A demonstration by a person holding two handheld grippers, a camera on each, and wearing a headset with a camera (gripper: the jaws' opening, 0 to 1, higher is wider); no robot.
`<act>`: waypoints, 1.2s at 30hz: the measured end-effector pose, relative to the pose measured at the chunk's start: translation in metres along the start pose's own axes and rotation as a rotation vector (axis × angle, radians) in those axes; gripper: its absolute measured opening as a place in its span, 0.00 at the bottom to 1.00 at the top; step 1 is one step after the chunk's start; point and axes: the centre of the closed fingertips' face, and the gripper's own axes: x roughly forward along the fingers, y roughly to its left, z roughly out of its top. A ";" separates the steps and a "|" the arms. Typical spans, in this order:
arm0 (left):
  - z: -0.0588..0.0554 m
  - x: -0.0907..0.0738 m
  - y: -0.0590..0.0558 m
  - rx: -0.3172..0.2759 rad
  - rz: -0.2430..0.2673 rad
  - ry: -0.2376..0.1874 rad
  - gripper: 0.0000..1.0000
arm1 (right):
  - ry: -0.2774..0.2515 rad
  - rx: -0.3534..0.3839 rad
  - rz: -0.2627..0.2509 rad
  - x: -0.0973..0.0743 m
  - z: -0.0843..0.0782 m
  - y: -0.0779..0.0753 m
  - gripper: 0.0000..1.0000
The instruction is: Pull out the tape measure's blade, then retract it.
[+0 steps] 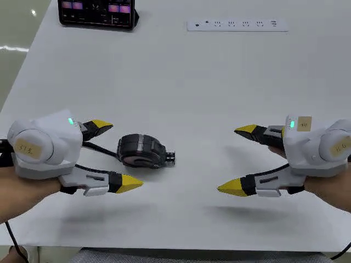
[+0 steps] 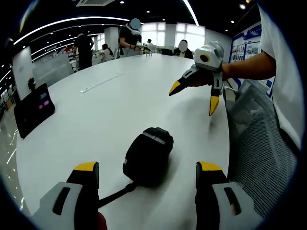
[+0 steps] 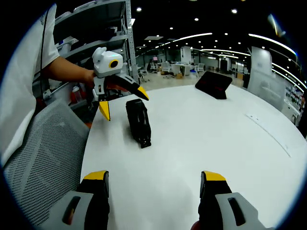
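Left hand-held gripper (image 1: 120, 154) spread wide, jaws flanking tape measure (image 1: 141, 150) on bench (image 1: 181, 71), no contact. Right hand-held gripper (image 1: 230, 160) spread too, well right of tape measure. Blade not out; approach step. Next, likely: left clamps case, right pinches blade hook.

The bench (image 1: 192, 76) is plain white with a soft sheen. The tape measure (image 1: 141, 151) is black to dark grey, with a paler grey band across its case and a black cord (image 1: 101, 150). The left tool (image 1: 127, 154) and the right tool (image 1: 226, 159) match: white bodies, black fingers ending in yellow tips, a small green light on top, and tan labels with dark writing. The power strip (image 1: 237, 25) is white. The tablet (image 1: 97, 12) is black, its screen showing pink and purple tiles. The chair (image 2: 259, 143) is grey mesh. The person's sleeve (image 3: 26, 96) is white.
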 end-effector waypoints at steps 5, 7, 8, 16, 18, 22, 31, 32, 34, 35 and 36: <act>-0.002 0.004 0.002 0.013 -0.010 0.019 0.76 | 0.002 -0.007 0.013 0.005 0.003 -0.001 0.76; -0.005 0.006 0.002 0.020 -0.020 0.029 0.73 | 0.001 -0.009 0.018 0.007 0.004 -0.001 0.75; -0.006 0.007 0.003 0.021 -0.021 0.036 0.71 | 0.002 -0.010 0.019 0.008 0.004 -0.001 0.75; -0.010 0.012 0.003 0.041 -0.041 0.056 0.59 | 0.011 -0.017 0.029 0.015 0.003 -0.003 0.74; -0.011 0.013 0.005 0.051 -0.040 0.061 0.57 | 0.012 -0.017 0.034 0.017 0.003 -0.003 0.74; -0.014 0.014 0.010 0.056 -0.038 0.080 0.52 | 0.014 -0.022 0.036 0.019 0.002 -0.004 0.73; -0.013 0.015 0.016 0.087 -0.042 0.084 0.41 | 0.014 -0.016 0.045 0.023 0.001 -0.006 0.72; -0.014 0.015 0.016 0.084 -0.043 0.087 0.41 | 0.014 -0.015 0.047 0.024 0.001 -0.007 0.71; -0.014 0.016 0.014 0.094 -0.058 0.088 0.40 | 0.011 -0.012 0.049 0.025 0.001 -0.008 0.71; -0.014 0.016 0.013 0.098 -0.065 0.089 0.38 | 0.012 -0.013 0.050 0.026 0.001 -0.008 0.71; -0.014 0.017 0.013 0.100 -0.064 0.089 0.37 | 0.012 -0.012 0.051 0.026 0.001 -0.008 0.71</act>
